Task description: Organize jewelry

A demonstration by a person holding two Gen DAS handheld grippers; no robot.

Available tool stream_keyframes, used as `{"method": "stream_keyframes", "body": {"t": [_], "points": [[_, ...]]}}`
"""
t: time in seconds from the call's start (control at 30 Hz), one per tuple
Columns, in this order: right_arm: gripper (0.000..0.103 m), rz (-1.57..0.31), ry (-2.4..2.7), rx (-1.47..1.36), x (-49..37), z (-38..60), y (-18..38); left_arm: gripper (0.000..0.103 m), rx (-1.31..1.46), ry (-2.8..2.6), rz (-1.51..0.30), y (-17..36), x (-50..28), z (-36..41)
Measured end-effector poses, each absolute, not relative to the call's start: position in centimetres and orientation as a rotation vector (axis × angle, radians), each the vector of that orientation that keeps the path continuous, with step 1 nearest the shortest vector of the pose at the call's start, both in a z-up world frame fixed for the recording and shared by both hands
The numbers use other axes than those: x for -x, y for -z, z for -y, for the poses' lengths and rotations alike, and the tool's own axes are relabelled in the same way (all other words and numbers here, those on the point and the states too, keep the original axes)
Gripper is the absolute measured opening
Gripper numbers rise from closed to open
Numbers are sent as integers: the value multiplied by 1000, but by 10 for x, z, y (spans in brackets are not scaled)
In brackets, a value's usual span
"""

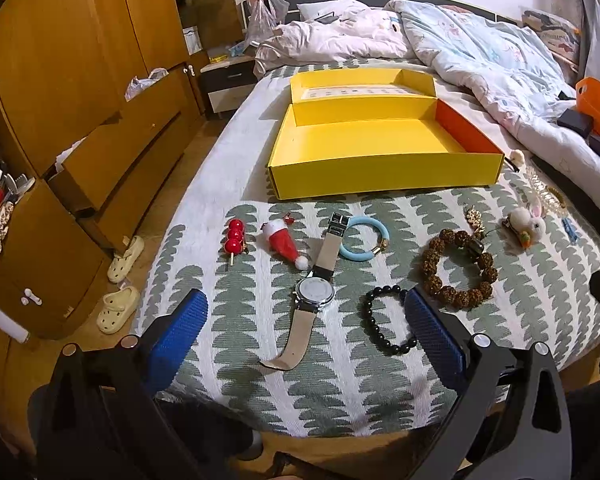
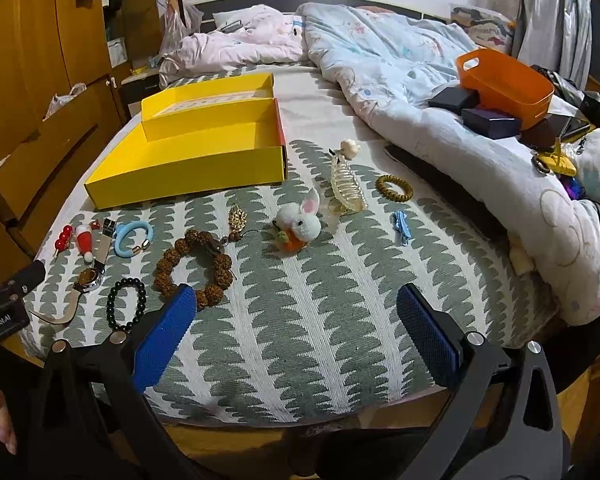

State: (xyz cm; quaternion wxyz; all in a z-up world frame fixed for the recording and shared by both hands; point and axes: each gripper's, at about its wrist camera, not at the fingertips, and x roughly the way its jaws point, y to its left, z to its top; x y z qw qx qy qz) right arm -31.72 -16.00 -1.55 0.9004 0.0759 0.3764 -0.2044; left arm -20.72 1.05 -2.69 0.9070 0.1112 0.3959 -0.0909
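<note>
Jewelry lies loose on the patterned bed cover [image 1: 260, 380]: black bead bracelet [image 1: 386, 320] at five o'clock of the silver-faced wristwatch [image 1: 315, 292], empty yellow cardboard box [image 1: 380, 148] beyond. Left gripper [image 1: 300, 340] and right gripper [image 2: 292, 332] gape, holding nothing; beads could roll off a pinch.

On the bedspread lie three bracelets: one of black beads [image 1: 388, 320], one of brown beads [image 1: 458, 270] and one blue ring [image 1: 364, 239]. There is one watch [image 1: 314, 292], one yellow box [image 1: 384, 148], one Santa hat clip [image 1: 284, 242], one red berry pin [image 1: 235, 236], one rabbit pompom [image 2: 300, 224], one clear claw clip [image 2: 346, 192], one coiled hair tie [image 2: 394, 188], one blue clip [image 2: 401, 227] and one orange basket [image 2: 504, 84].
</note>
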Motion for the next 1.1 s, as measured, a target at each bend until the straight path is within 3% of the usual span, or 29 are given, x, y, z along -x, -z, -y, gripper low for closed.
{"method": "stream_keyframes", "body": {"t": [1.1], "points": [[100, -774, 434, -178, 313, 164, 19, 98, -212, 176, -794, 27, 202, -11]]}}
